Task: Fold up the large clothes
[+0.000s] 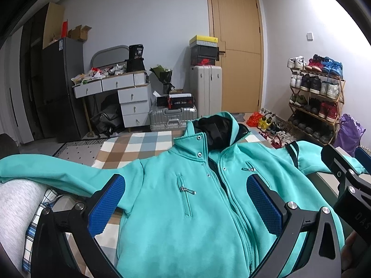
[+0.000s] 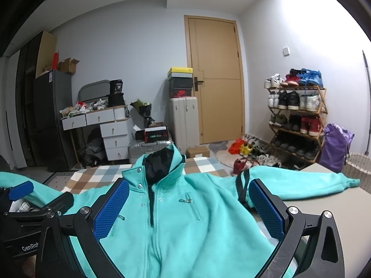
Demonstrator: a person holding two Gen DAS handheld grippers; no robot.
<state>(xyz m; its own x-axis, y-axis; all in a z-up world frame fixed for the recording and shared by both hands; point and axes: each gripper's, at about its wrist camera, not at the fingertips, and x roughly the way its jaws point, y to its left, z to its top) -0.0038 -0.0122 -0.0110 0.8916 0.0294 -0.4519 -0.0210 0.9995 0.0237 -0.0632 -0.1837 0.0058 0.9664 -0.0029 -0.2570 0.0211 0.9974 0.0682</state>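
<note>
Left tongs (image 1: 185,205) and right tongs (image 2: 189,210) both gape wide, gripping nothing, above the teal jacket (image 2: 185,220). It lies front up, sleeves spread, on a checked blanket (image 2: 97,176). Farther off stand a shoe rack (image 2: 299,118) and a wooden door (image 2: 218,81).

"GenRo", cut off, on the left tool (image 2: 22,193); "DAS" on the right tool (image 1: 347,185); "36" on a black bag (image 2: 117,86).

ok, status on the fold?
Left claw open, right claw open, both empty. Teal fleece zip jacket spread flat, sleeves out, unfolded. Nothing lying on it.
</note>
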